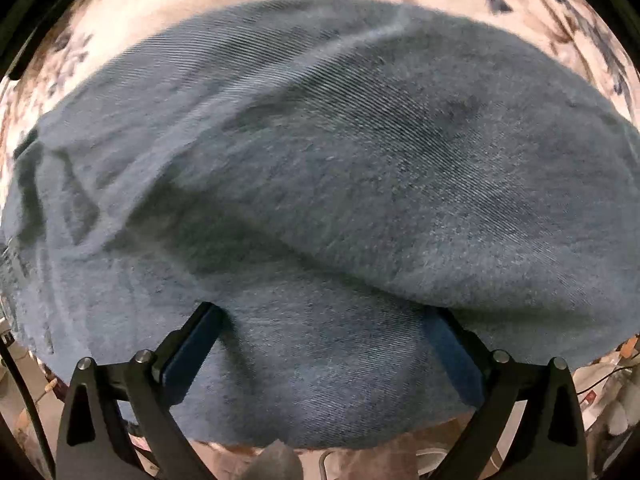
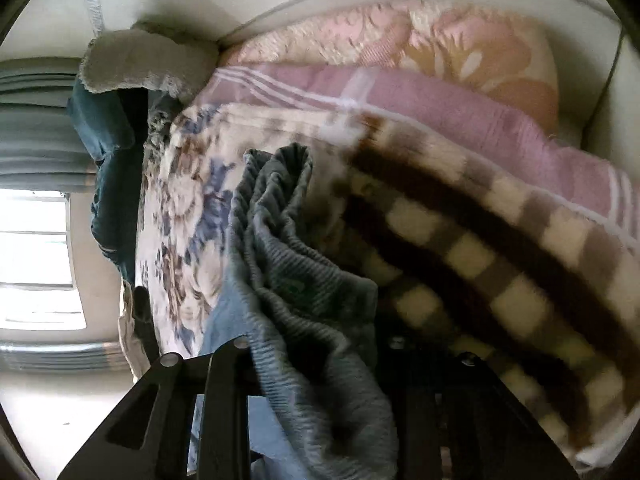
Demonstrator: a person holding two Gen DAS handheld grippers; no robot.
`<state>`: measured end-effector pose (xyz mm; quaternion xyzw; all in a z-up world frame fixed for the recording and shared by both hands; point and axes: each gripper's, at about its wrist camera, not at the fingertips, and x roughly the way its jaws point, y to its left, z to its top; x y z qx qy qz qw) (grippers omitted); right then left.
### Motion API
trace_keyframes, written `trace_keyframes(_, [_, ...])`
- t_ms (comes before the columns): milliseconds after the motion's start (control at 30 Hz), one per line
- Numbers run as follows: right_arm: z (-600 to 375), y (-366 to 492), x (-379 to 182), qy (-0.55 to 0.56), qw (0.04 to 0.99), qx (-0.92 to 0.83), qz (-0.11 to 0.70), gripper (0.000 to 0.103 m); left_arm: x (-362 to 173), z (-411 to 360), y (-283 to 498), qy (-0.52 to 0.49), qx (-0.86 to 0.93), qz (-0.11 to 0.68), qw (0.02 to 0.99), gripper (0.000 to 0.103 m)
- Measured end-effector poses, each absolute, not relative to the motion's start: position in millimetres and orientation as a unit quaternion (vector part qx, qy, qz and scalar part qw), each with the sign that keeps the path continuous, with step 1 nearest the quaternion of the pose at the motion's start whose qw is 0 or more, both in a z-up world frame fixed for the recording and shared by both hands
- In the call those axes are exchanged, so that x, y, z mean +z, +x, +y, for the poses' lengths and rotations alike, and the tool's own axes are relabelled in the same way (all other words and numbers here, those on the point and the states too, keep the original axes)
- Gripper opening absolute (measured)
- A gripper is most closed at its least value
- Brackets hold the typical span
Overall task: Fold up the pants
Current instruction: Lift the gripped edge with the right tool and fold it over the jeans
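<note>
The blue denim pants [image 1: 320, 160] fill most of the left wrist view, lying in soft folds on a floral bedspread [image 1: 160, 12]. My left gripper [image 1: 324, 312] is open; its two blue-padded fingers [image 1: 192, 344] stand wide apart with their tips tucked under a fold of the denim. In the right wrist view, my right gripper [image 2: 316, 344] is shut on the pants' ribbed elastic waistband [image 2: 292, 240], which bunches up between the black fingers and hides their tips. More blue denim [image 2: 224, 320] hangs beside it.
In the right wrist view, a brown-and-cream checked blanket [image 2: 480, 272], a mauve blanket [image 2: 440, 120] and a pink-orange pillow [image 2: 460, 40] are stacked against the wall. The floral bedspread [image 2: 188, 208] lies left of them, with dark teal clothing [image 2: 108, 132] and a bright window [image 2: 36, 260] beyond.
</note>
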<state>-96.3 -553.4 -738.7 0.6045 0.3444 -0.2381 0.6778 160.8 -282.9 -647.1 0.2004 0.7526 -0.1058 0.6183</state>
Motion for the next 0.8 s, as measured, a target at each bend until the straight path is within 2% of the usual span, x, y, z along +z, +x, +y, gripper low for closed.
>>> trace_keyframes(133, [-537.4, -86.6, -700.7, 0.594, 0.697, -0.236, 0.325, 0.03, -627.6, -273.2, 166.6, 0.241, -0.066, 0.717, 0.651, 0.103])
trace_keyframes(400, [-456.0, -13.9, -642.7, 0.576, 0.722, -0.172, 0.343, 0.03, -611.8, -202.1, 195.2, 0.242, -0.018, 0.712, 0.659, 0.103])
trace_keyframes(533, [-383.1, 34.5, -641.0, 0.573, 0.721, -0.134, 0.367, 0.03, -604.5, -132.0, 216.9, 0.208, 0.019, 0.723, 0.659, 0.103])
trace_keyframes(800, [-187.8, 122.7, -683.8, 0.549, 0.708, -0.054, 0.441, 0.03, -588.4, 15.9, 237.9, 0.16, 0.09, 0.725, 0.664, 0.103])
